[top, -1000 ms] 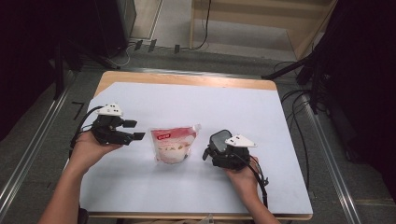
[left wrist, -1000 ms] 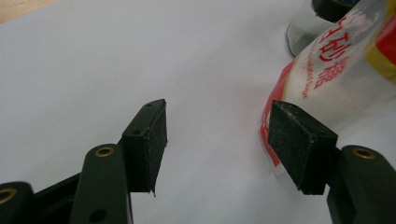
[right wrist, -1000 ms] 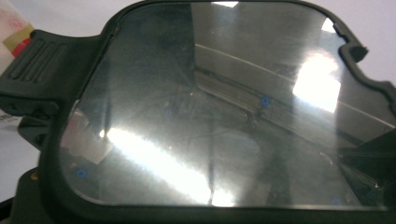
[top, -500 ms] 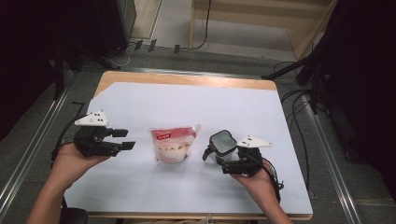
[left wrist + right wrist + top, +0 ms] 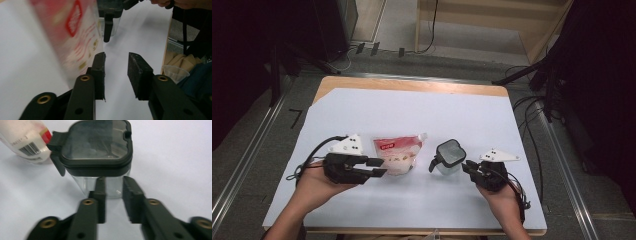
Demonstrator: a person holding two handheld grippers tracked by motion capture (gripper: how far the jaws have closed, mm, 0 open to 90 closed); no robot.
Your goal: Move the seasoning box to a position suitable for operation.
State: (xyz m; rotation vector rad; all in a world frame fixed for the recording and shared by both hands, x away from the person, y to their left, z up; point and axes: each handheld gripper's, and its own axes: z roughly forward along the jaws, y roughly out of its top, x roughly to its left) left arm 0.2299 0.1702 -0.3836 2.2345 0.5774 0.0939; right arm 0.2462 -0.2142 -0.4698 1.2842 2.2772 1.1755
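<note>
Right gripper (image 5: 467, 167) has just been closing; I see its jaws narrowed, empty, just short of the jar (image 5: 449, 157). Left gripper (image 5: 379, 167), also closing on nothing, sits beside the pouch (image 5: 396, 152). Next I judge: reopen, straddle each.

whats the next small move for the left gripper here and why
Probably ease the left gripper forward onto the near edge of the red and white pouch. Its jaws have just been closing, nothing is between them, and the pouch lies flat just beside them, next to the lidded container.
</note>
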